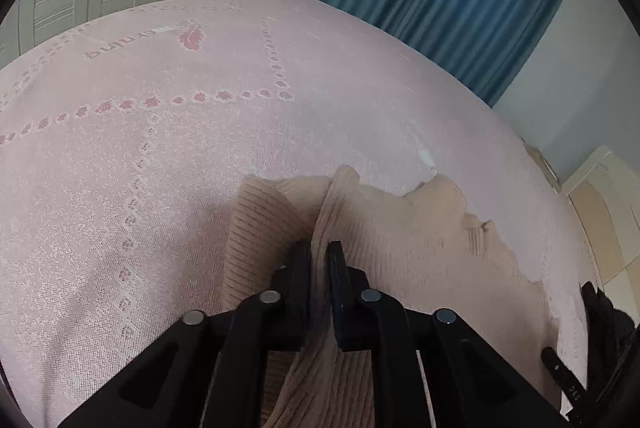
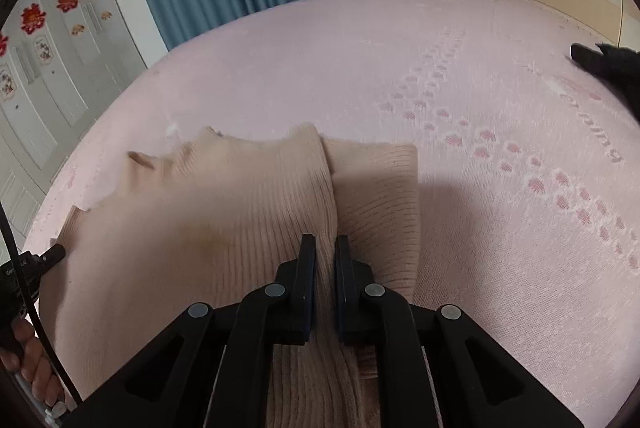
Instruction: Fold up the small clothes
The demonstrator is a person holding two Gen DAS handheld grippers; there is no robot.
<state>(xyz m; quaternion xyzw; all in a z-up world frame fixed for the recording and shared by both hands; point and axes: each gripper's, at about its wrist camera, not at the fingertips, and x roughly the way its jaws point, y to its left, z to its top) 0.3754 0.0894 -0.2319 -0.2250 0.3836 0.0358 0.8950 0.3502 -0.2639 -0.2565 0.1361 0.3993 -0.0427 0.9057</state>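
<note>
Left tongs point(image 1: 320, 248): my jaws are pinched together on a fold of the ribbed knit point(image 1: 400, 228).
Right tongs point(image 2: 325, 242): my jaws are pinched together on a raised ridge of the same knit.
Pose: I hold both tongs pointing forward and downward.
Hand point(image 2: 30, 360): at the lower left edge of the right wrist view, my fingers wrap a handle.

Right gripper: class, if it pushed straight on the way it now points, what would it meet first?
The right gripper is already shut on a raised ridge of the beige ribbed knit garment. Straight ahead lies more of that garment, probably pressing into the pink bedspread beneath; depth is hard to judge.
</note>
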